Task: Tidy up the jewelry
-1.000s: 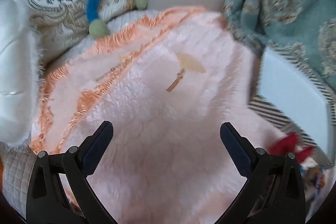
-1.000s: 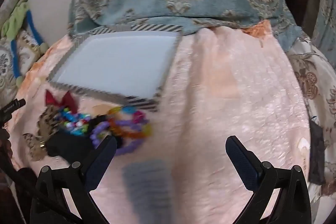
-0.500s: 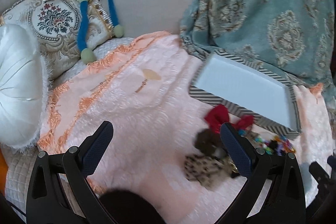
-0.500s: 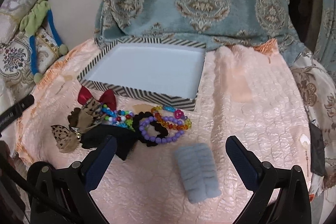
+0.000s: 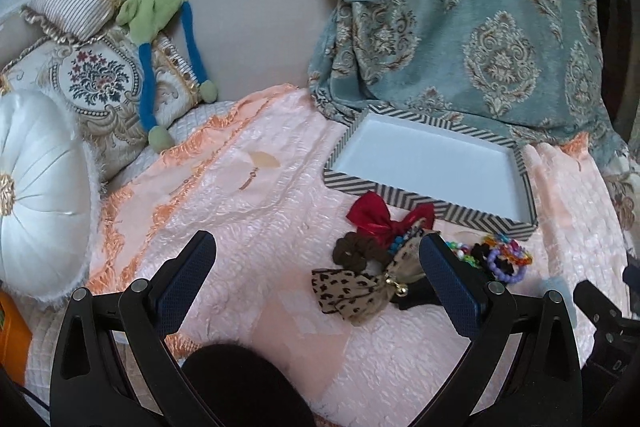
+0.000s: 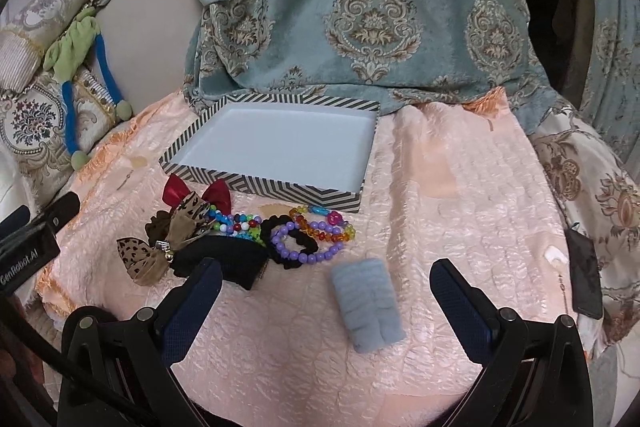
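An empty white box with a striped rim [image 6: 256,189] [image 5: 404,202] lies on a pink blanket [image 6: 440,211]. In front of it lies a pile: a red bow [image 6: 176,191] [image 5: 370,215], a leopard-print bow [image 6: 146,259] [image 5: 344,289], a brown scrunchie [image 5: 352,253], beaded bracelets [image 6: 316,237] [image 5: 506,259], a black scrunchie [image 6: 298,247], a black band [image 6: 224,259]. A grey fuzzy band [image 6: 368,307] lies apart, to the right. My left gripper [image 5: 318,259] is open, above the blanket left of the pile. My right gripper [image 6: 326,285] is open, above the grey band.
A teal patterned throw [image 6: 360,7] hangs behind the box. Ornate cushions [image 5: 92,83], a white round cushion [image 5: 36,195] and a green-and-blue soft toy [image 5: 156,11] sit at the left. A dark flat object [image 6: 582,275] lies at the blanket's right edge.
Both grippers have pulled back and up, so the box and the pile have come into full view. Both stay open and empty. Nothing on the blanket has moved.
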`<state>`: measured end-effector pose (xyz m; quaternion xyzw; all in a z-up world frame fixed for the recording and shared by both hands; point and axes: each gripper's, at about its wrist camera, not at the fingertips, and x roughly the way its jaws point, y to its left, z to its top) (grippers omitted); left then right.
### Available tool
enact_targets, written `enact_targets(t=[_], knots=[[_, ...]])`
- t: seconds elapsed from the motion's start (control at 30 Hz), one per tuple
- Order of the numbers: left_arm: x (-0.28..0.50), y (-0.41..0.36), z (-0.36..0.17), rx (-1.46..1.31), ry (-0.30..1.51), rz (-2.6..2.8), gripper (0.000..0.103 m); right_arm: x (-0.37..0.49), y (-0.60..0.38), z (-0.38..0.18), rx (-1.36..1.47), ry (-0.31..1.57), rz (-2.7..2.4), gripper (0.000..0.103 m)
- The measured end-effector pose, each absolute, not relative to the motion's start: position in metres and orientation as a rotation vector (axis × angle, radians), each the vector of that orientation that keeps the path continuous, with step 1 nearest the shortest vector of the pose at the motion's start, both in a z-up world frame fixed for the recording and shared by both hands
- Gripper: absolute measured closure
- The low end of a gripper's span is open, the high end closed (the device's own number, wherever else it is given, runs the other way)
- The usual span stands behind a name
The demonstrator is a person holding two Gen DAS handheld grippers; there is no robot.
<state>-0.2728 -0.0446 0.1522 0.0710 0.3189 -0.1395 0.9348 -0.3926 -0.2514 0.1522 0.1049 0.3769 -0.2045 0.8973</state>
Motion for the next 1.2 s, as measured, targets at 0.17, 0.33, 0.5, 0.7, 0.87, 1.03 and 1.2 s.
enact_targets(t=[0.17, 0.33, 0.5, 0.7, 0.87, 1.03, 1.2], knots=[[-0.285, -0.048, 0.156, 0.164, 0.631, -0.291, 0.001, -0.395, -0.241, 0.158, 0.174, 0.764, -0.423, 0.0], [-0.294, -0.047, 0.162, 0.176, 0.607, -0.293, 0.001, -0.399, -0.234, 0.163, 0.151, 0.755, -0.414, 0.0], [-0.3, -0.048, 0.167, 0.188, 0.601, -0.285, 0.001, -0.403, -0.238, 0.165, 0.169, 0.754, -0.406, 0.0], [-0.311, -0.048, 0.175, 0.211, 0.582, -0.271, 0.001, -0.405, -0.244, 0.166, 0.191, 0.753, -0.393, 0.0], [-0.319, -0.044, 0.183, 0.219, 0.566, -0.252, 0.001, -0.401, -0.248, 0.166, 0.2, 0.758, -0.381, 0.0], [-0.321, -0.039, 0.192, 0.205, 0.548, -0.259, 0.001, -0.4, -0.246, 0.168, 0.168, 0.756, -0.4, 0.0], [-0.316, -0.043, 0.19, 0.186, 0.546, -0.308, 0.001, -0.404, -0.249, 0.17, 0.163, 0.767, -0.428, 0.0]])
